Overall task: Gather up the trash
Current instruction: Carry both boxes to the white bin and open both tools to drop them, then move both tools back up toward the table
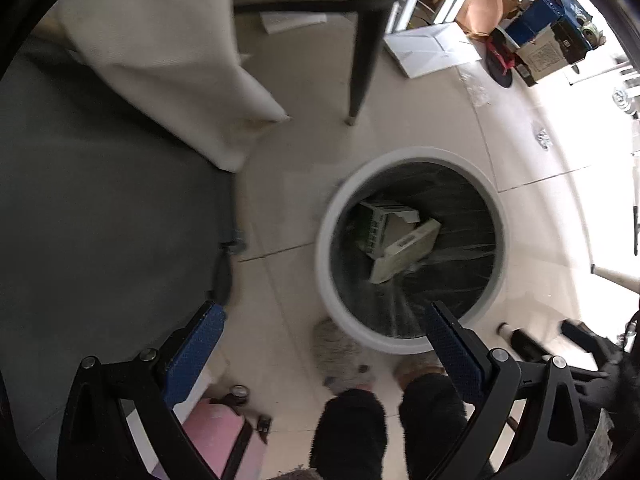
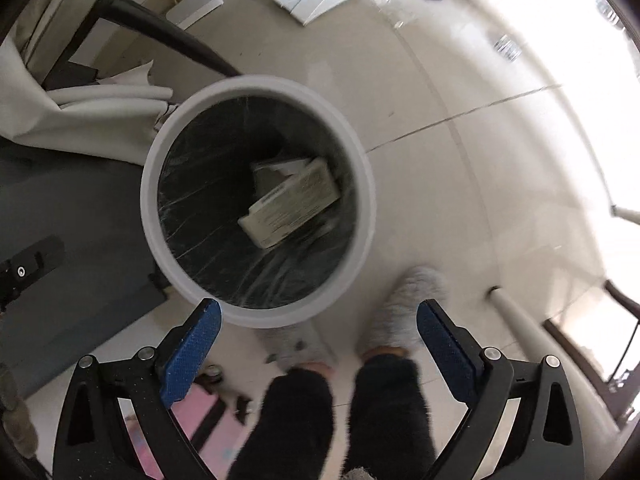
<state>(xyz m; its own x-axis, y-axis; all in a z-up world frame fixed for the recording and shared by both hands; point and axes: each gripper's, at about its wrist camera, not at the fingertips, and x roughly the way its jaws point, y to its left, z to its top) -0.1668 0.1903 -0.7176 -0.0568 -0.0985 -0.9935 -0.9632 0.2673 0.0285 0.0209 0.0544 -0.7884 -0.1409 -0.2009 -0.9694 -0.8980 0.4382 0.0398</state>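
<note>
A round white trash bin with a dark liner stands on the tiled floor. It holds two cardboard boxes: a cream one on a green-printed one. My left gripper is open and empty, above the bin's near rim. In the right wrist view the bin lies straight below, with the cream box inside. My right gripper is open and empty above the bin's near edge.
A grey table with a white cloth is at left. A dark chair leg stands behind the bin. Boxes and clutter lie at the far right. The person's slippered feet stand by the bin. A pink object lies below left.
</note>
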